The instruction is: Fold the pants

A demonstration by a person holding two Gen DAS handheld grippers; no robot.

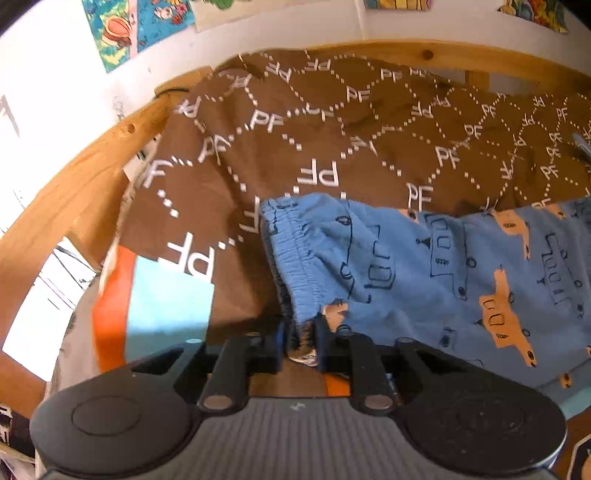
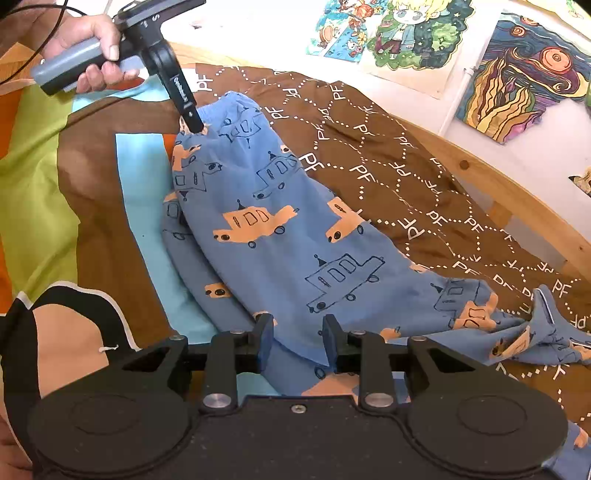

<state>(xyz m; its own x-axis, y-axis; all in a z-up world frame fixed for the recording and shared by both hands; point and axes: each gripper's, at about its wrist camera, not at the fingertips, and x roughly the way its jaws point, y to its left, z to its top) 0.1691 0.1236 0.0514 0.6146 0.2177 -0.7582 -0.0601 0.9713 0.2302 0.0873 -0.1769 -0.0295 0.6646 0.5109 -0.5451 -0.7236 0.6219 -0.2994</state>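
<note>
One pair of blue pants (image 2: 295,236), printed with orange and outlined cars, lies on a brown bedspread (image 2: 424,173) patterned with dotted diamonds and "PF" letters. The elastic waistband (image 1: 291,251) is at the far end in the right wrist view, and the leg cuffs (image 2: 535,332) trail off to the right, crumpled.

Left gripper (image 1: 299,343): its jaws are closed on the waistband corner, with fabric bunched between the two fingers; in the right wrist view the same tool (image 2: 192,123) is seen from outside, held in the person's left hand (image 2: 85,48) and tilted down onto the cloth.

Right gripper (image 2: 298,341): its two fingers stand apart over the near edge of a pant leg (whether a pad touches the cloth cannot be told).

Edges: a wooden bed rail (image 2: 491,184) bounds the bedspread on the far side, with a white wall just behind it carrying three colourful drawings (image 2: 406,29). Bare bedspread lies between the pants and the rail. A light blue patch (image 2: 147,221) and a green patch (image 2: 33,192) of the cover border the pants on the left.
</note>
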